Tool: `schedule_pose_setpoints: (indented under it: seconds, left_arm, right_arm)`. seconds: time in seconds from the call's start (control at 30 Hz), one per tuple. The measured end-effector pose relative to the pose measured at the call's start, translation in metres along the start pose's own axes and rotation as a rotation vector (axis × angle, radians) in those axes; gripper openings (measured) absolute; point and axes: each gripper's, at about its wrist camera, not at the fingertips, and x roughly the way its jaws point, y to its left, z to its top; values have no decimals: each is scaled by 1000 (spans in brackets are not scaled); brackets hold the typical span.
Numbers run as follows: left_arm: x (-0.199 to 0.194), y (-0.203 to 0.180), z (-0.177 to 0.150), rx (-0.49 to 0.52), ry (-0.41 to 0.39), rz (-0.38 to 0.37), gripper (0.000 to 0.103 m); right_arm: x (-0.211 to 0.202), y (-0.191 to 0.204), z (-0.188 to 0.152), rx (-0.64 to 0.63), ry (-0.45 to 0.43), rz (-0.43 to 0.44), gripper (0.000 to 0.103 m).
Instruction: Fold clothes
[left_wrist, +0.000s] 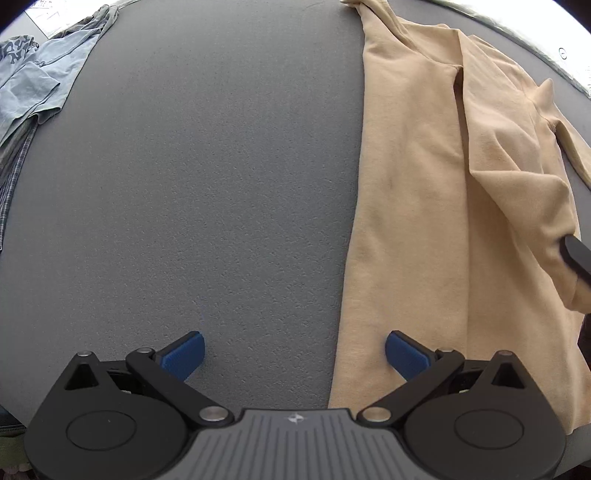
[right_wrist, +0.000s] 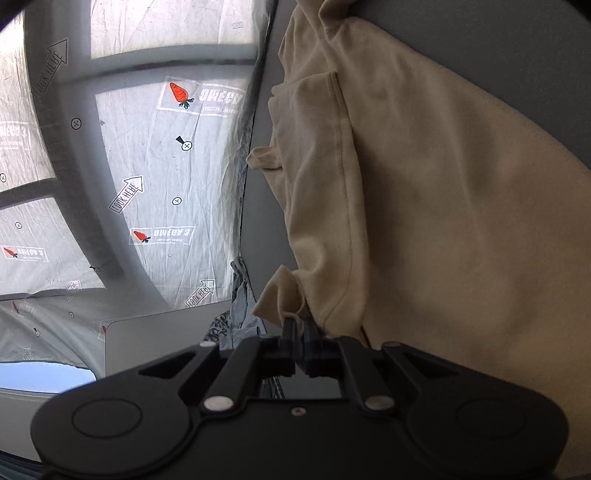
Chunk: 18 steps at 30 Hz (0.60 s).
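Tan shirt (left_wrist: 424, 192) spread on grey table (left_wrist: 221, 184), partly folded lengthwise, one edge lifted and bunched

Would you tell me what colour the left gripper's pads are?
Blue, on the open left gripper; clearest in the left wrist view.

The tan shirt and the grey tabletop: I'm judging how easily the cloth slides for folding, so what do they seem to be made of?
The tan shirt looks like soft matte knit, probably cotton jersey: it drapes in loose folds and shows stitched hems. The grey tabletop looks like a matte mat with a fine pebbled grain, perhaps rubber or foam; the look leaves that open.
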Motion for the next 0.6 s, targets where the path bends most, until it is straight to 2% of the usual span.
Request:
schedule_pose_setpoints:
  seconds: [0.3, 0.6]
  left_arm:
    - [-6, 3, -20, 28, 15, -8, 103]
    - [-9, -3, -25, 59, 20, 2, 103]
  right_arm:
    - [-9, -9, -33, 9, 4, -38, 4]
    - [-12, -18, -53, -6, 9, -100, 5]
